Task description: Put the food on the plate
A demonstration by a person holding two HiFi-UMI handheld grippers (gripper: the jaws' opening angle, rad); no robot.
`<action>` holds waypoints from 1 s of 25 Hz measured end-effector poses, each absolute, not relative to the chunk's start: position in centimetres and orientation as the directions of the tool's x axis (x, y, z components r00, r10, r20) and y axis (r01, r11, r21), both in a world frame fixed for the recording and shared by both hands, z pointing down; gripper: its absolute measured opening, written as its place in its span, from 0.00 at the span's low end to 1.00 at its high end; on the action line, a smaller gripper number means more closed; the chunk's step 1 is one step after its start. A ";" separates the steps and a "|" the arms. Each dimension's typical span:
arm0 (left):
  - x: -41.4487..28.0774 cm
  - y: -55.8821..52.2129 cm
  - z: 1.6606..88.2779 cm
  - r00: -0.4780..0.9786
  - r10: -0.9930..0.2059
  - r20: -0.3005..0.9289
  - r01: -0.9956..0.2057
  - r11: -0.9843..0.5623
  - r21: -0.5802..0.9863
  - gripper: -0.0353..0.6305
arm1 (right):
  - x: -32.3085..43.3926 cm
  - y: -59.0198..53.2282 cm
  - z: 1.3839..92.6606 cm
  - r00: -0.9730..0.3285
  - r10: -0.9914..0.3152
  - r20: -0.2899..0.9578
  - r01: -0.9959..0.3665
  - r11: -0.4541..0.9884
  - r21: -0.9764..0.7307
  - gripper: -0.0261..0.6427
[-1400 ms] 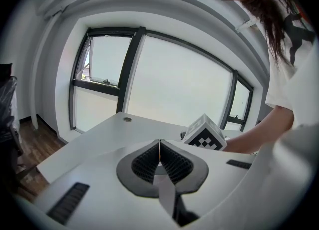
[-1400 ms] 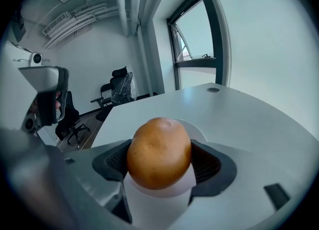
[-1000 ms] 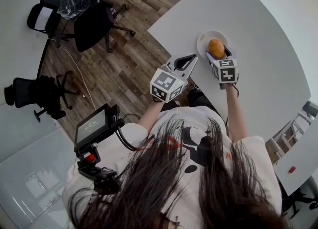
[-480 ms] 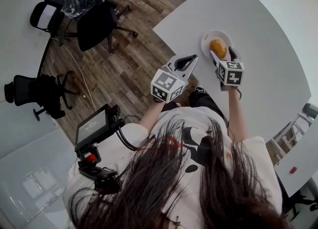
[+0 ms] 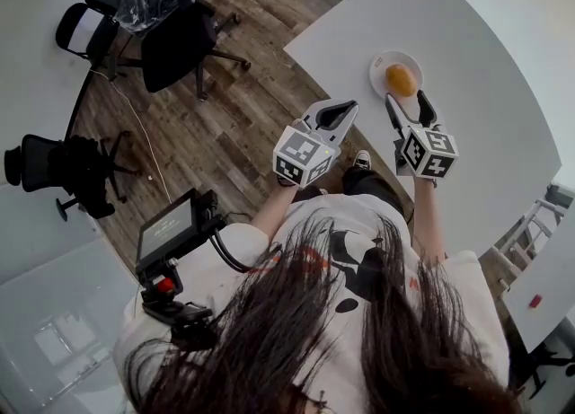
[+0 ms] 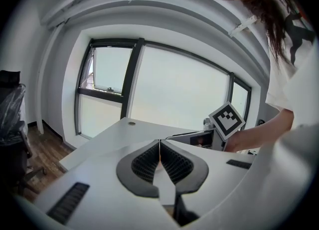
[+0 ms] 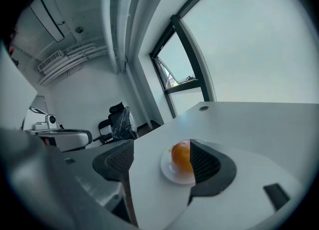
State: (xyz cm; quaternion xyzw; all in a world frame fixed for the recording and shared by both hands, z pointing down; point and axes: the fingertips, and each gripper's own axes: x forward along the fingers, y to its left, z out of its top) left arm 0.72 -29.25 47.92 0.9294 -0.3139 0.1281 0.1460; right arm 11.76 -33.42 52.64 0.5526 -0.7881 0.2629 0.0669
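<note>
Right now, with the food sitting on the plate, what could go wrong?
The round orange food fills much of the small white plate, so a nudge might roll it onto the white table. The right tool hovers open just short of the plate; swinging forward, a jaw could clip the rim.

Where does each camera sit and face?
Head view: on the person's head, steeply down at table, plate, food; hair, arms, left gripper, right gripper show.
Left gripper view: on left gripper, toward windows; its jaws shut.
Right gripper view: on right gripper, toward plate; its jaws open.
Shared: food, in head and right gripper views.
</note>
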 end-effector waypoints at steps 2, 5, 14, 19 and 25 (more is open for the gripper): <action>0.2 -28.6 47.4 0.772 -0.550 0.319 -0.620 -0.761 0.188 0.06 | 11.1 -32.3 51.6 -0.375 -0.845 0.381 -0.908 0.252 -0.335 0.49; -0.4 -27.5 46.6 0.777 -0.552 0.301 -0.615 -0.767 0.182 0.06 | 9.7 -30.6 50.3 -0.388 -0.850 0.356 -0.898 0.261 -0.355 0.45; -3.4 -23.0 44.7 0.799 -0.546 0.253 -0.592 -0.788 0.170 0.06 | 4.4 -25.5 46.5 -0.406 -0.875 0.265 -0.867 0.277 -0.414 0.12; -5.4 -19.4 44.4 0.816 -0.531 0.229 -0.570 -0.803 0.172 0.06 | 1.5 -20.8 46.3 -0.411 -0.875 0.254 -0.859 0.280 -0.428 0.12; -7.6 -14.8 44.9 0.836 -0.505 0.215 -0.543 -0.816 0.195 0.06 | -1.1 -14.8 47.4 -0.397 -0.874 0.280 -0.867 0.257 -0.427 0.12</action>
